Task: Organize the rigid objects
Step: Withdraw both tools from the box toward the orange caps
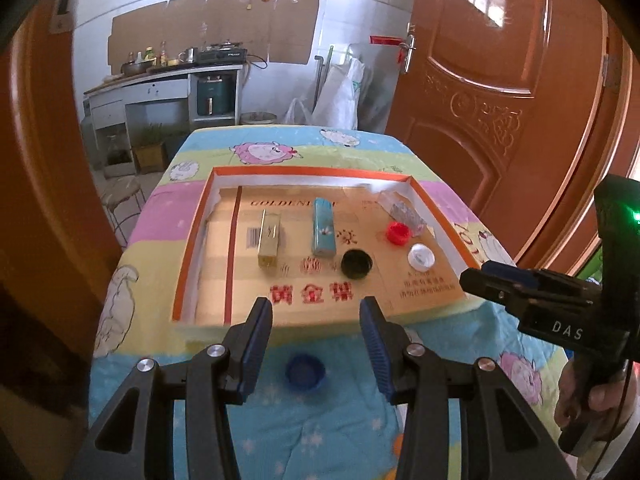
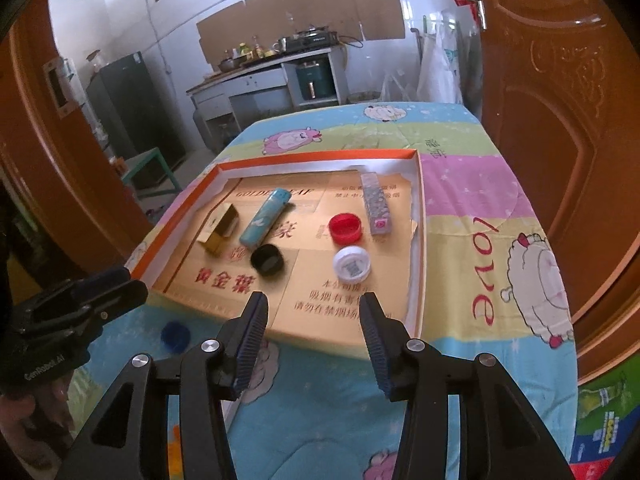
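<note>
Two hand-held grippers, left and right, hover empty with fingers apart above the tray; a blue cap lies outside on the bench.

White-tiled kitchen wall, cluttered counter, carved brown door.

My right gripper carries "DAS" in white on its black body; my left gripper reads "GenRobot.AI" along its side. The tray floor shows "GOLDENLEAF" in red capitals, partly covered, and large red characters "黄金叶" near its front edge, with smaller red lines beside them including "吸烟有害健康". The tablecloth bears "love" in red script.
</note>
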Motion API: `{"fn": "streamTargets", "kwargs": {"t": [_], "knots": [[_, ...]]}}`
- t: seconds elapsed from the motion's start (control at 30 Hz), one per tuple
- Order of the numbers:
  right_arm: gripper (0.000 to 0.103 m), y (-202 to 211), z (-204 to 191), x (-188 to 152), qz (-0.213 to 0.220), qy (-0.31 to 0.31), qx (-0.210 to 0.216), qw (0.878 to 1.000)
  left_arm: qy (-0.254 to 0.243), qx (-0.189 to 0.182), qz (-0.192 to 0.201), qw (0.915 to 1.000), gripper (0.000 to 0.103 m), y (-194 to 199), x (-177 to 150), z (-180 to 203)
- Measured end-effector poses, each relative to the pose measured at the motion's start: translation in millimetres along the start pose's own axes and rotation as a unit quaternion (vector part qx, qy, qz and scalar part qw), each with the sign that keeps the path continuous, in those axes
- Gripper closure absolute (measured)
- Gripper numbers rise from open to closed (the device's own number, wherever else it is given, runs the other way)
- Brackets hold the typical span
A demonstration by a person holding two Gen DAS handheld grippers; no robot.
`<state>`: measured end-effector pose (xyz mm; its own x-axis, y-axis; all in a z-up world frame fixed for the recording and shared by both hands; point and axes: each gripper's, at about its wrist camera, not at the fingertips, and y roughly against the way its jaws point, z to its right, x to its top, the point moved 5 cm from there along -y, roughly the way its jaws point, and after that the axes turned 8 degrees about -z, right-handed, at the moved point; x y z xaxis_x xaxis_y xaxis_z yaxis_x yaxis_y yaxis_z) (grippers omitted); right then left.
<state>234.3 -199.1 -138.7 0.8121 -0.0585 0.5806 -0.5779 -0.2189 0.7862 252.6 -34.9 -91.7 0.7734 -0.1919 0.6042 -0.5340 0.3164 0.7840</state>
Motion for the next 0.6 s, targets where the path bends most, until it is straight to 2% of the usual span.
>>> {"fn": "streamTargets", "kwargs": {"t": [0.13, 0.23, 0.37, 0.6], "knots": [[0.054, 7, -7, -13, -0.004, -0.001, 0.003, 1.0, 0.003, -0.015, -0.006, 0.9999, 0.058, 9, -18, 1], [0.054, 15, -14, -23, -0.002, -0.002, 0.006, 1.0, -0.005, -0.044, -0.008, 0.999, 0.058, 17, -36, 8], [0.054, 25, -21, -35, 0.001, -0.002, 0.008, 1.0, -0.044, -0.077, -0.027, 0.9957, 0.058, 18, -69, 31], [0.054, 42, -31, -51, 0.01, 0.001, 0.009, 1.0, -0.095, -0.088, -0.041, 0.9907, 0.058, 14, -114, 64]]}}
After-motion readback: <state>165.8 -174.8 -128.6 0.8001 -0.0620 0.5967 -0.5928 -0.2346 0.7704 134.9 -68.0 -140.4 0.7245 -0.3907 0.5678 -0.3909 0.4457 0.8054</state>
